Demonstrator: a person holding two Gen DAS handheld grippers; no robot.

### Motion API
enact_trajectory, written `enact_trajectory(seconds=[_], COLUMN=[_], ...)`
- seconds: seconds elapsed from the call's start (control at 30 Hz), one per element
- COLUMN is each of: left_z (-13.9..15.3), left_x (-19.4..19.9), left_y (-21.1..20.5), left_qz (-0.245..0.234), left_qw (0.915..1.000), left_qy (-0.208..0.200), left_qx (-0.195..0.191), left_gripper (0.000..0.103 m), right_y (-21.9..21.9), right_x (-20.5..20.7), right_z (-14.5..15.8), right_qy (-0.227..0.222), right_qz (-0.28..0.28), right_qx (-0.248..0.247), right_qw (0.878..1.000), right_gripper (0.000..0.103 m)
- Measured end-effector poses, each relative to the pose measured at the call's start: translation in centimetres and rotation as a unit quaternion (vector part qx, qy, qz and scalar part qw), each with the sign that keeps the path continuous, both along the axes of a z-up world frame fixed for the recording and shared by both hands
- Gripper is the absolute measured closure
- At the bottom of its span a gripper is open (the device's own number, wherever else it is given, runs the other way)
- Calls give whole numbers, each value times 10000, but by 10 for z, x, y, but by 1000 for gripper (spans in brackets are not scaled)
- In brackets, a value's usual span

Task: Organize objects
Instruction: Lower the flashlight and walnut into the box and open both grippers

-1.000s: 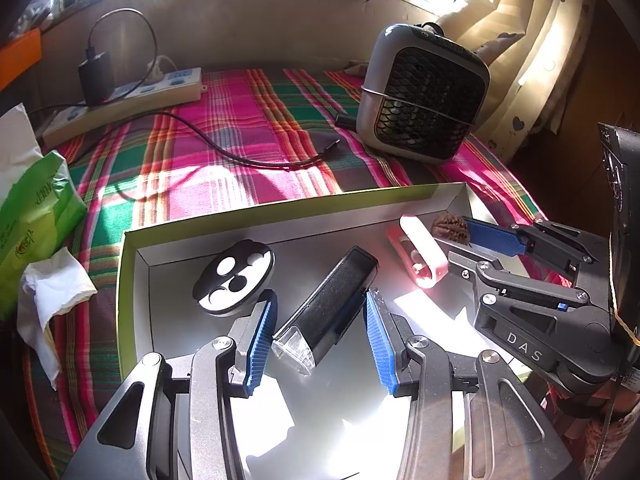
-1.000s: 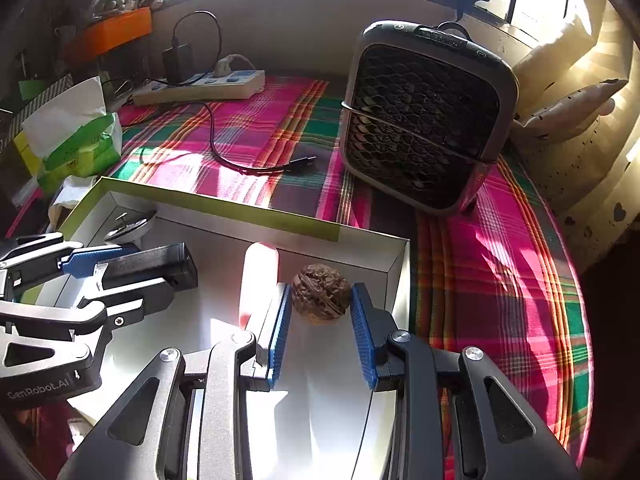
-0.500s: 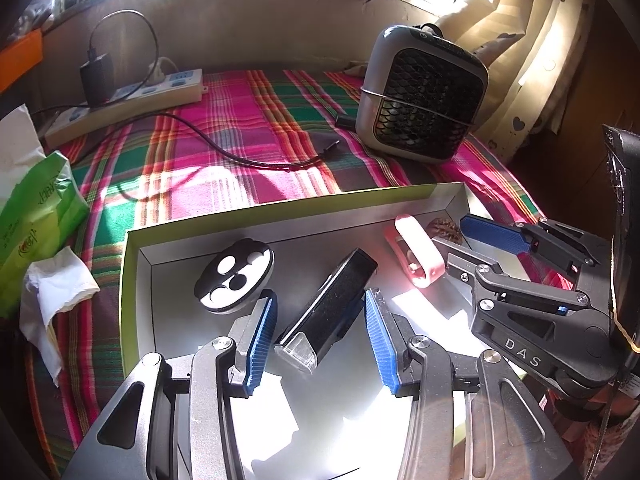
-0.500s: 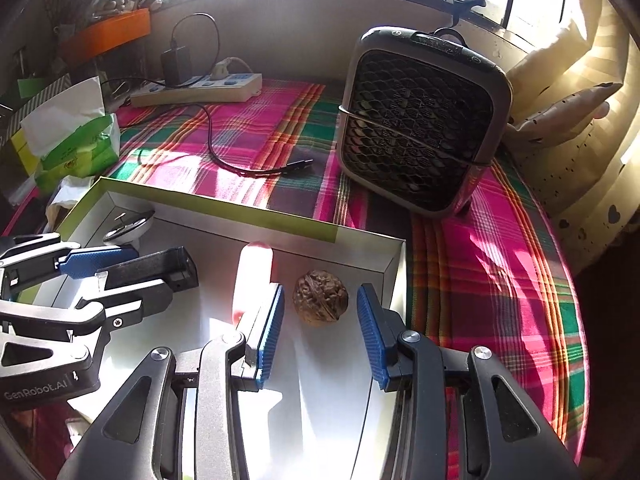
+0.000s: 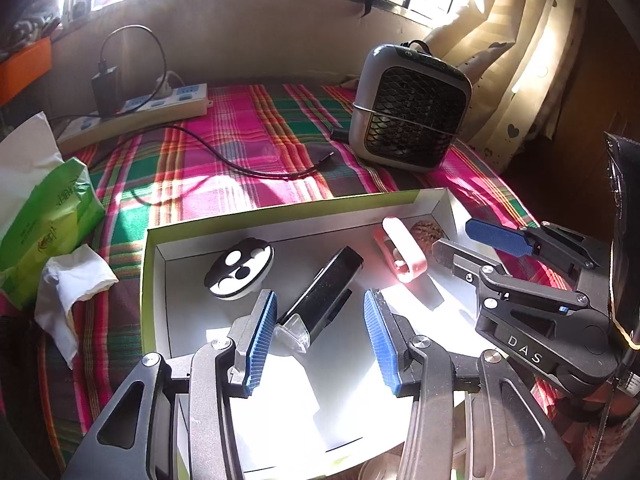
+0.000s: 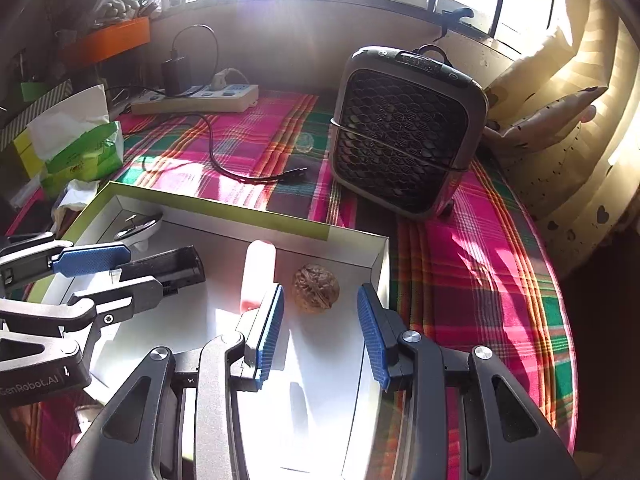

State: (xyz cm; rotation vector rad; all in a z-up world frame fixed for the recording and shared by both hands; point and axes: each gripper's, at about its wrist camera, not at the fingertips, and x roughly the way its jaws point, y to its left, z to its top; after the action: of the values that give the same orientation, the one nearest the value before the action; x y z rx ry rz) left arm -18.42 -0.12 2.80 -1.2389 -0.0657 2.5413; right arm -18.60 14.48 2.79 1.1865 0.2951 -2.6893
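Right gripper (image 6: 320, 332) jaws have just been opening and now stand apart, and the walnut (image 6: 316, 288) that sat between the pads a second ago lies free on the floor of the box (image 6: 248, 206), near its far right corner and just beside the pink case (image 6: 259, 272). Left gripper (image 5: 320, 336) jaws also stand apart, flanking the near end of the black device (image 5: 324, 292) at the box's middle without pressing on it. Judged from this, both items are deposited, and each gripper is free to withdraw.
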Motion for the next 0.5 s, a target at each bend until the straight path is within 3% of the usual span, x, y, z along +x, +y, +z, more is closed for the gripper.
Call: enact_trajectory(seconds=[0.5], left_z=[16], left_x=[37], left_y=[-9], left_qz=[103], left_qw=[9997], left_qy=[213], left_qx=[72], left_gripper=[57], right_y=[9], right_x=[32], right_z=[15], right_qy=[167], right_qz=[-83], right_qx=[-110], right_qw=[9998], right_gripper=[63])
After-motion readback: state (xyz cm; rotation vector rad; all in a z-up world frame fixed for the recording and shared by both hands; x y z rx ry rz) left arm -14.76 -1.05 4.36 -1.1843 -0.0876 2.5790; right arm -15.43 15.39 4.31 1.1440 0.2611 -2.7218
